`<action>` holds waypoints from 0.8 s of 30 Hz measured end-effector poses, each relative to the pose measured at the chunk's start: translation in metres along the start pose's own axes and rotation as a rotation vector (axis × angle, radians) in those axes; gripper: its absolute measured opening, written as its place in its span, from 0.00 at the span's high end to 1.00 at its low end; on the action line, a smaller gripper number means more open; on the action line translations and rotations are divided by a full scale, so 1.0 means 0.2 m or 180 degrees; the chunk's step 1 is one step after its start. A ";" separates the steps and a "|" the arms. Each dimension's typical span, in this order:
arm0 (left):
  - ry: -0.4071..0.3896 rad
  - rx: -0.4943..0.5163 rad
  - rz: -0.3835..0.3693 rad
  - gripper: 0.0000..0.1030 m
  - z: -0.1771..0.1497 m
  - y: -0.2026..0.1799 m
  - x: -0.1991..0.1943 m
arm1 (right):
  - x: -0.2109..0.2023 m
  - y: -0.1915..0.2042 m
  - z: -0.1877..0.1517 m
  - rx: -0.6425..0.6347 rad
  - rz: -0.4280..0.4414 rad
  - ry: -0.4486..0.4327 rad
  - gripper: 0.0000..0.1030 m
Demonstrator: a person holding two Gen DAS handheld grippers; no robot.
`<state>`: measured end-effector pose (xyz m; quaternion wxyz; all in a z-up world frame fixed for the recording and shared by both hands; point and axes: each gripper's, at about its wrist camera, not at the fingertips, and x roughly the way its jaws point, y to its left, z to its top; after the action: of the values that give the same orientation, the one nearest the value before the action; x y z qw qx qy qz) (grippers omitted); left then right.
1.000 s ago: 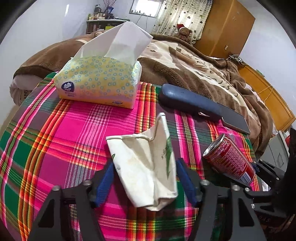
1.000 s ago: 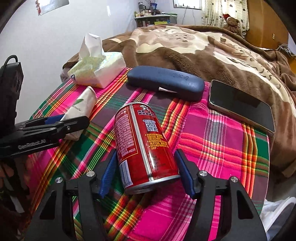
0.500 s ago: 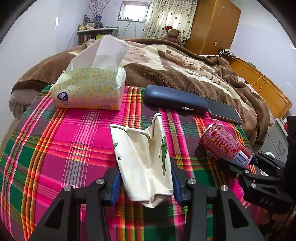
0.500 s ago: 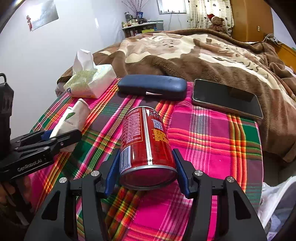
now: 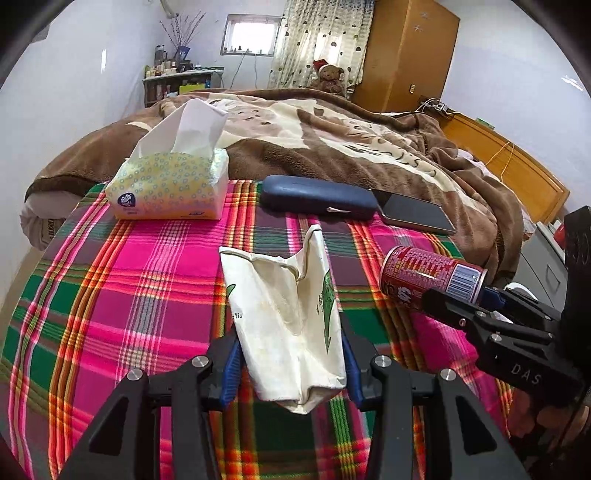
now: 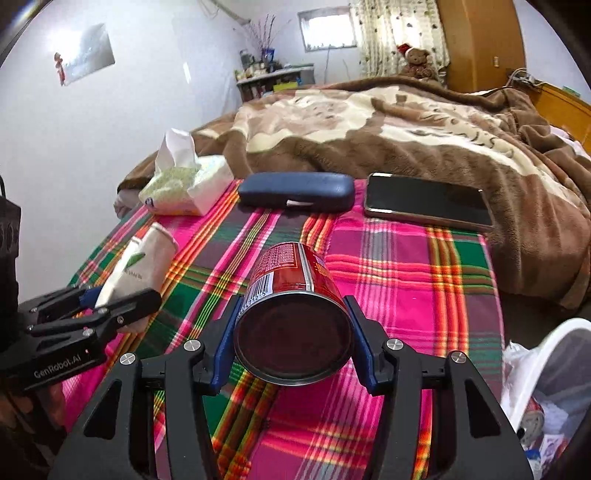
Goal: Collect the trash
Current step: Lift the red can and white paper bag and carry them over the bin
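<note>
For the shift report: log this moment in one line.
left tool: shut on paper cup | right tool: closing on red can | bin: right

You are looking across a bed [image 5: 332,147] under a brown and cream blanket, towards white walls [image 5: 74,92] and a small bright window [image 5: 251,34]. Beside it hang patterned curtains [image 5: 321,40], with a cluttered shelf [image 5: 177,79] left and a wooden wardrobe [image 5: 410,55] right.
</note>
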<state>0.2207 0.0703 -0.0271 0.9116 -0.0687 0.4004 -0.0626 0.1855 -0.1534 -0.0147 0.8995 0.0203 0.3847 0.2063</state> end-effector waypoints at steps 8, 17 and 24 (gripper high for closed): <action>-0.0052 0.0069 -0.0064 0.56 -0.03 -0.07 -0.08 | -0.13 -0.03 -0.02 0.0102 0.0028 -0.0161 0.47; -0.0099 0.0266 -0.0156 0.56 -0.07 -0.25 -0.18 | -0.32 -0.14 -0.07 0.0288 -0.0080 -0.0360 0.47; -0.0191 0.0479 -0.0302 0.56 -0.08 -0.46 -0.28 | -0.49 -0.25 -0.13 0.0414 -0.0249 -0.0517 0.47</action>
<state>0.1660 -0.0126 0.0190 0.9218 -0.0207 0.3634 -0.1335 0.1243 -0.2407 0.0240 0.9318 0.0801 0.3237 0.1433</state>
